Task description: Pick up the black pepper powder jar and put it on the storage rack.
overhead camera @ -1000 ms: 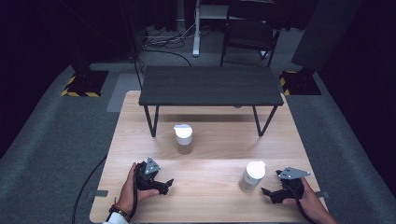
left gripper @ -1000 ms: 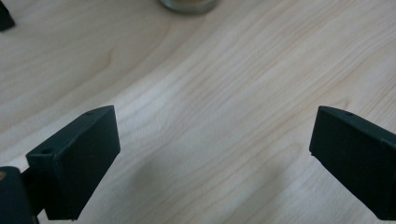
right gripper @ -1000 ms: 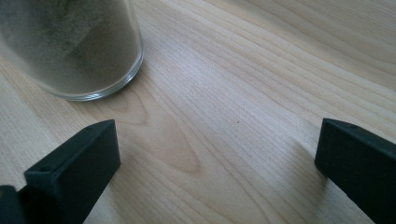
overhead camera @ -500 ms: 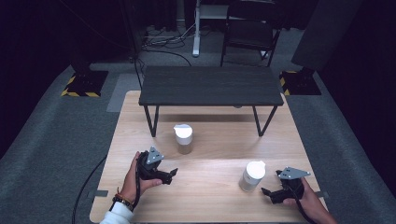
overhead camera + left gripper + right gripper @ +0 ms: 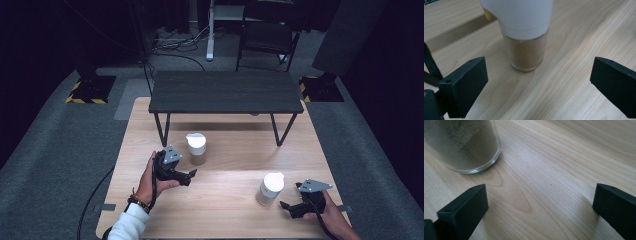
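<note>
Two glass spice jars with white caps stand on the wooden table (image 5: 225, 210). The left jar (image 5: 196, 148) (image 5: 526, 35) holds brown powder and stands just ahead of my left gripper (image 5: 190, 176) (image 5: 536, 85), whose jaws are wide open and empty. The right jar (image 5: 270, 188) (image 5: 461, 145) holds grey-brown powder. It stands left of my right gripper (image 5: 285, 207) (image 5: 539, 212), which rests low near the table's front right edge, open with bare wood between its jaws.
A small black bench-like table (image 5: 227, 92) stands across the far half of the wooden table, its legs (image 5: 161, 129) just behind the left jar. Grey carpet surrounds the table; a chair (image 5: 267, 30) and stands sit in the dark background.
My left gripper has moved forward and a little right, closing in on the left jar. The right gripper and both jars have stayed put.
</note>
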The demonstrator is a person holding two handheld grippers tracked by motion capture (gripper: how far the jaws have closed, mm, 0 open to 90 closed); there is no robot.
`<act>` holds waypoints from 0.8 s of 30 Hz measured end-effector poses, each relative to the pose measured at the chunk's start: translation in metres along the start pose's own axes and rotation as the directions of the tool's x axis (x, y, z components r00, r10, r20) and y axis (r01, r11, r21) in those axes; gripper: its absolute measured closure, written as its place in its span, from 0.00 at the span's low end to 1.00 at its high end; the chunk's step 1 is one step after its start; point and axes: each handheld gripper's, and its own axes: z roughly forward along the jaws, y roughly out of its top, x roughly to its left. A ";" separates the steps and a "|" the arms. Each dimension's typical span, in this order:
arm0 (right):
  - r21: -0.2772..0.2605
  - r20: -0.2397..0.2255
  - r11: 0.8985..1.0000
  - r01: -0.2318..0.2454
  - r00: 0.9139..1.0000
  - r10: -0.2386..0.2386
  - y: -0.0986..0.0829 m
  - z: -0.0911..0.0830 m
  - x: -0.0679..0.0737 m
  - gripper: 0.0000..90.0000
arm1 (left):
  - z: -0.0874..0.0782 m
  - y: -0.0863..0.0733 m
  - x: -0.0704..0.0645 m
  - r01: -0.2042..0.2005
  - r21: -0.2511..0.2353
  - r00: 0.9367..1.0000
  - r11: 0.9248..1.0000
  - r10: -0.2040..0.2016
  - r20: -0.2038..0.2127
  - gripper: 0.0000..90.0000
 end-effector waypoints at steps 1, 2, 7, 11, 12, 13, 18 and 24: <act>0.000 0.000 1.000 0.000 1.000 0.000 0.000 0.000 0.000 0.00 | 0.001 0.001 0.001 0.001 -0.001 1.000 1.000 -0.001 0.004 0.02; 0.000 0.000 1.000 0.000 1.000 0.000 0.000 0.000 0.000 0.00 | 0.003 0.002 0.002 0.000 -0.002 1.000 1.000 0.000 0.005 0.02; 0.000 0.000 1.000 0.000 1.000 0.000 0.000 0.000 0.000 0.00 | 0.011 0.007 0.004 0.004 -0.010 1.000 1.000 -0.004 0.011 0.02; 0.000 0.000 1.000 0.000 1.000 0.000 0.000 0.000 0.000 0.00 | 0.016 0.011 0.006 0.009 -0.013 1.000 1.000 -0.009 0.015 0.02; 0.000 0.000 1.000 0.000 1.000 0.000 0.000 0.000 0.000 0.00 | 0.018 0.012 0.007 0.010 -0.015 1.000 1.000 -0.010 0.017 0.02; 0.000 0.000 1.000 0.000 1.000 0.000 0.000 0.000 0.000 0.00 | 0.019 0.013 0.007 0.009 -0.013 1.000 1.000 -0.008 0.016 0.02; 0.000 0.000 1.000 0.000 1.000 0.000 0.000 0.000 0.000 0.00 | 0.026 0.016 0.011 0.015 -0.012 1.000 1.000 -0.015 0.016 0.02; 0.000 0.000 1.000 0.000 1.000 0.000 0.000 0.000 0.000 0.00 | 0.035 0.016 0.016 0.043 -0.018 0.999 0.999 -0.043 0.013 0.02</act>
